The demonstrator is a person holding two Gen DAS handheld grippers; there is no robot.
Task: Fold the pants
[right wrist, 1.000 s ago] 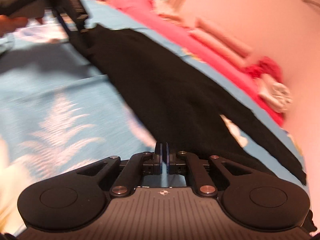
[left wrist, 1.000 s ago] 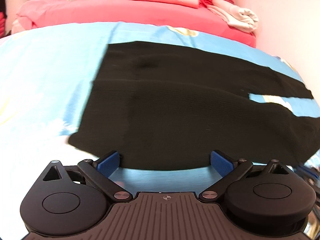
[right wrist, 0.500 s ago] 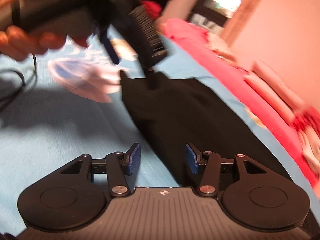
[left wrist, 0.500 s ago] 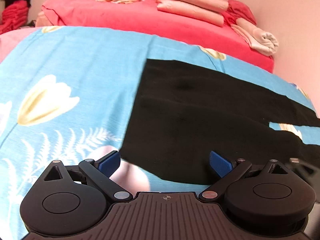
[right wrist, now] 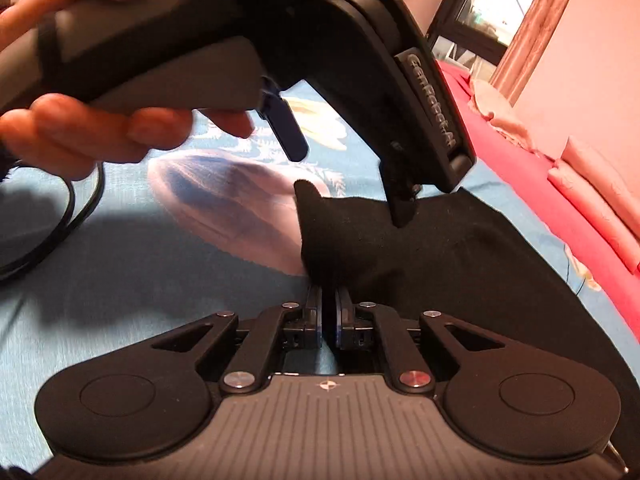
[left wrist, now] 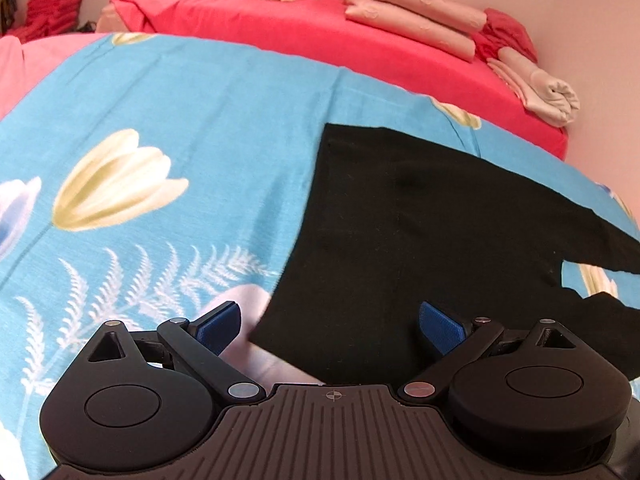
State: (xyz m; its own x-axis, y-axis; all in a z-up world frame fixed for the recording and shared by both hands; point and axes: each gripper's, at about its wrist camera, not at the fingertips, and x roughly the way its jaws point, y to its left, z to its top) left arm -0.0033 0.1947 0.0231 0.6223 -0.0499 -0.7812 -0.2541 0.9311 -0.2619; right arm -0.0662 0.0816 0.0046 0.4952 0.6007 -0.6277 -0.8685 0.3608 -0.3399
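Blue bedding printed with pale tulips and white fern leaves covers the near bed (left wrist: 208, 120), and one pair of black pants (left wrist: 420, 232) lies flat on it toward its right side, waistband edge nearest the middle, the two legs running off toward the right edge with a strip of blue showing between them. Behind it stands a second bed (left wrist: 280, 28) with a red sheet, carrying two folded pink pieces, one crumpled cream cloth at its far end and a rolled cream bundle by the pink wall. One left gripper (left wrist: 332, 326) hangs spread wide with nothing between its two blue pads, its right pad over the near corner of the pants, its left pad over bare bedding. One right gripper (right wrist: 328, 312) is clenched on the raised corner of the pants, cloth bunched up just ahead of its pads. A hand (right wrist: 80, 120) holds the left gripper's handle, one black cable looping below it.
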